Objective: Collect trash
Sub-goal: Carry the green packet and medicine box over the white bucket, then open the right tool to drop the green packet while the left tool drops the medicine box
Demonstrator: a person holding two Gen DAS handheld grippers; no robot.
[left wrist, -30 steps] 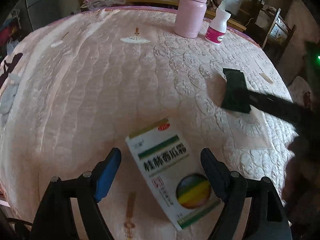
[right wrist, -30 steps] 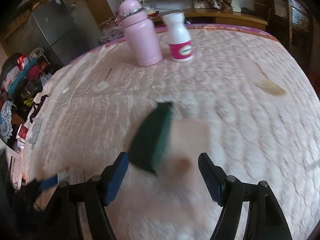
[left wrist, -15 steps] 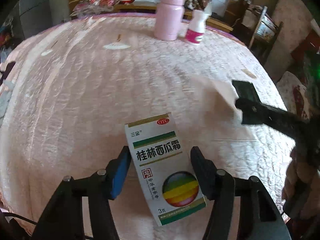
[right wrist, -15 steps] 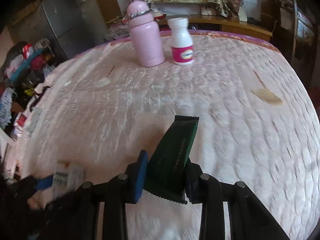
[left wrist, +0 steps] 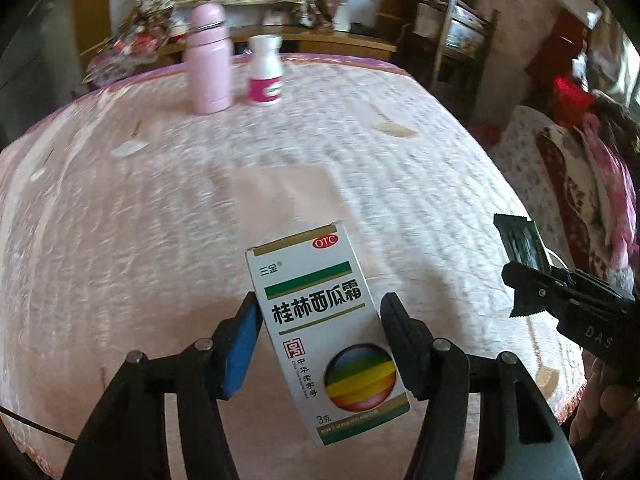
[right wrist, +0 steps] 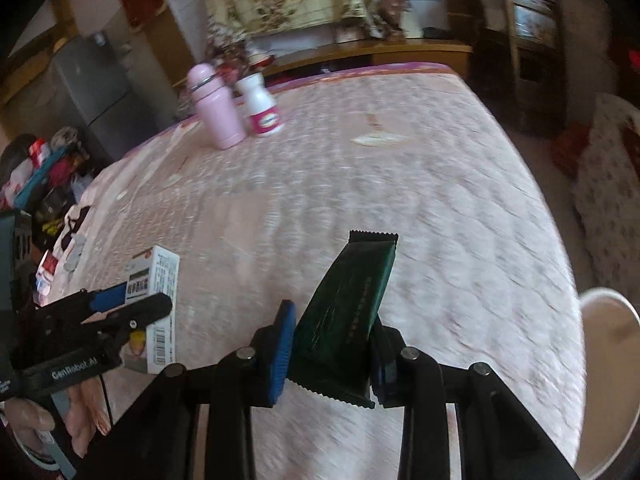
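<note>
Pink quilted fabric covers the bed [left wrist: 168,208], and over it two pieces of trash are now held clear of the surface. A second ago the white medicine carton [left wrist: 324,328] lay flat on the quilt between widely spread jaws; the left gripper [left wrist: 320,340] has since been narrowed onto it, and the carton is now clamped by its long sides and carried above the bedding. In the right wrist view the same carton [right wrist: 156,304] is seen pinched edge-on at the left of the frame.

The dark green wrapper [right wrist: 348,316] has changed in the same way. It lay loose on the quilt a second ago, ahead of open jaws; the right gripper [right wrist: 332,344] is now closed to a narrow gap on its lower half, with the serrated top edge left standing free above the pads. From the left wrist view the wrapper [left wrist: 520,244] is seen beyond the bed's right edge.

Both views are swung toward the right side of the bed, where part of a white rounded rim [right wrist: 608,360] is brought into sight; whether it is a bin cannot be told.

The pink flask [left wrist: 208,60] and the white bottle [left wrist: 264,68] are left standing at the far end, untouched. The pick-up step is judged done for both items, with carrying and release still to be made.
</note>
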